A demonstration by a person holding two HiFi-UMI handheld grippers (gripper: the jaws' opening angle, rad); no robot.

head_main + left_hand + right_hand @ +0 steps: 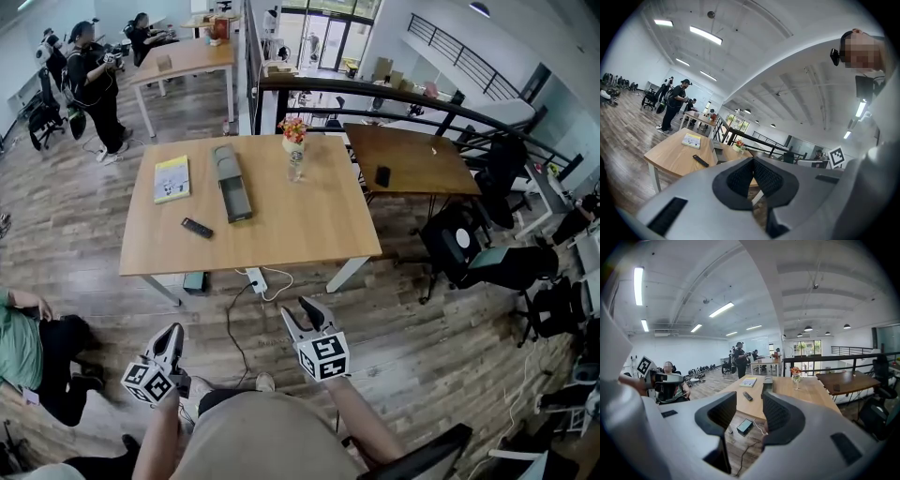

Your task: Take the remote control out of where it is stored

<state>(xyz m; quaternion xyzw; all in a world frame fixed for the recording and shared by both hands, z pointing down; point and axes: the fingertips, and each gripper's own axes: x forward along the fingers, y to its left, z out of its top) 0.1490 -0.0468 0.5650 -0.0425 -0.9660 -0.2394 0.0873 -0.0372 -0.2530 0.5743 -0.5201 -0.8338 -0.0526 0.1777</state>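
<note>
Okay, both my grippers hang low in front of me, well short of the light wooden table (309,234). My left gripper (174,331) has its fingers pressed together on nothing. My right gripper (300,311) has its fingers parted, with nothing between them. The slim black remote control (197,228) lies flat on the bare tabletop, just off the long grey box (232,183) at the box's 7 o'clock, outside it and not in it. That fits a remote already lifted out, or one that simply lies there; I can't tell which. From my left fingers it sits between 12 and 1 o'clock, from my right at about 10 o'clock. I judge the left slightly nearer. Its long axis runs from 10 to 4 o'clock.
</note>
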